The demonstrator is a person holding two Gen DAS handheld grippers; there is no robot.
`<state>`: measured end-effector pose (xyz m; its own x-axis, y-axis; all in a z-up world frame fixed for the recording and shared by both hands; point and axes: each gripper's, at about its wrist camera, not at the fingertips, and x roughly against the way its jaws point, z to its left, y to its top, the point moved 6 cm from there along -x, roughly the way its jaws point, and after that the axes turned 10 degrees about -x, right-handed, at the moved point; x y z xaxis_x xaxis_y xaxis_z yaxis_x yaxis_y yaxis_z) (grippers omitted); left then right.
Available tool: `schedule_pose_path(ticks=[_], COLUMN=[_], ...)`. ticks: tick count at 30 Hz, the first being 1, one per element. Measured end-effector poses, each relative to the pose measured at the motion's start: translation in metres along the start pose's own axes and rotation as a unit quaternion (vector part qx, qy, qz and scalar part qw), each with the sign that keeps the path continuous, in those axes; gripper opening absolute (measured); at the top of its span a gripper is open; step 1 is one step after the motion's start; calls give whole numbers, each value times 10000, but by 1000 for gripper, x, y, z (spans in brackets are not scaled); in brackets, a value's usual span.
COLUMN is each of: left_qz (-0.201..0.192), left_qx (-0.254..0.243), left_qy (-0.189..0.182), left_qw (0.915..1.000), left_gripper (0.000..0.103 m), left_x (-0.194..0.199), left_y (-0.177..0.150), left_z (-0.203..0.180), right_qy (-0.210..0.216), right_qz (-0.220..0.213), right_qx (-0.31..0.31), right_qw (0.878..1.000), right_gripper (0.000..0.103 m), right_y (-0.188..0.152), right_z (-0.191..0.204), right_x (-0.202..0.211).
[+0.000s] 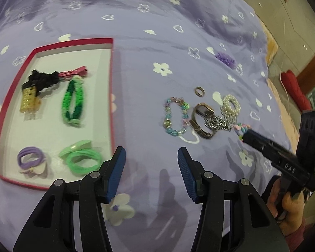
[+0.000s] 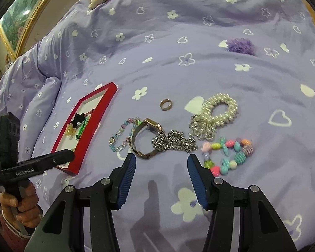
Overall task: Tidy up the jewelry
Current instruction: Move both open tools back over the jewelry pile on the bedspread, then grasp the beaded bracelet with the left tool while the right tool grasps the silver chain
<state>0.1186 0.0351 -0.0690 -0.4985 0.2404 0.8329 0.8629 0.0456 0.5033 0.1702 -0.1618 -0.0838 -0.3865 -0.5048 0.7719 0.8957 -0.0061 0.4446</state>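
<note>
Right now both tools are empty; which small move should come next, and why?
Probably lower the right tool onto the chain just ahead of it. Its jaws stand open and empty, and the chain, watch and bracelets still lie loose on the bedspread, outside the red box.

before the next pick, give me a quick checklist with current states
1. Right tongs open, nothing between them: ok.
2. Left tongs open and empty: ok.
3. Red shallow box has bare white floor free: ok.
4. Chunky pastel bead bracelet lies clear of the silver chain: ok.
5. Silver chain free of the gold watch: not ok, they touch.
6. Small gold ring lies alone: ok.
</note>
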Motion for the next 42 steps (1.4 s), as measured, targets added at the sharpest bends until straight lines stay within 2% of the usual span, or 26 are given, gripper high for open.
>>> schedule_pose_path(ticks=[10, 19, 26, 28, 29, 31, 32, 34, 39, 42], left_qz=[162, 466, 529, 515, 492, 444, 426, 406, 336, 219], left_qx=[-329, -747, -1059, -1154, -1197, -1301, -1329, -1331, -1147, -1017], left_qy=[23, 154, 300, 316, 331, 322, 287, 176, -25, -112], left_qw=[9993, 9960, 9925, 9915, 9910, 9900, 9898, 9901, 9928, 9945], left_gripper=[51, 51, 51, 50, 48, 31, 27, 7, 6, 6], left_x=[-21, -59, -81, -86, -87, -89, -89, -88, -78, -66], left_y=[10, 21, 31, 35, 35, 37, 37, 37, 35, 33], left_z=[-16, -24, -33, -35, -37, -40, -41, -42, -38, -35], right_qy=[-92, -514, -599, -692, -770, -810, -754, -680, -407, -244], right_qz=[138, 549, 470, 423, 390, 363, 377, 392, 352, 178], right_qx=[367, 905, 1113, 1199, 1267, 1320, 1273, 1172, 767, 544], right_qw=[9992, 9930, 9909, 9895, 9882, 9873, 9883, 9900, 9956, 9981], right_gripper=[53, 53, 52, 45, 42, 25, 22, 11, 10, 10], right_y=[13, 9, 11, 10, 9, 9, 9, 10, 14, 18], right_z=[0, -10, -5, -3, -2, -1, -2, -4, -7, -6], right_x=[-14, -54, -65, -66, -67, -68, -67, -66, -55, -40])
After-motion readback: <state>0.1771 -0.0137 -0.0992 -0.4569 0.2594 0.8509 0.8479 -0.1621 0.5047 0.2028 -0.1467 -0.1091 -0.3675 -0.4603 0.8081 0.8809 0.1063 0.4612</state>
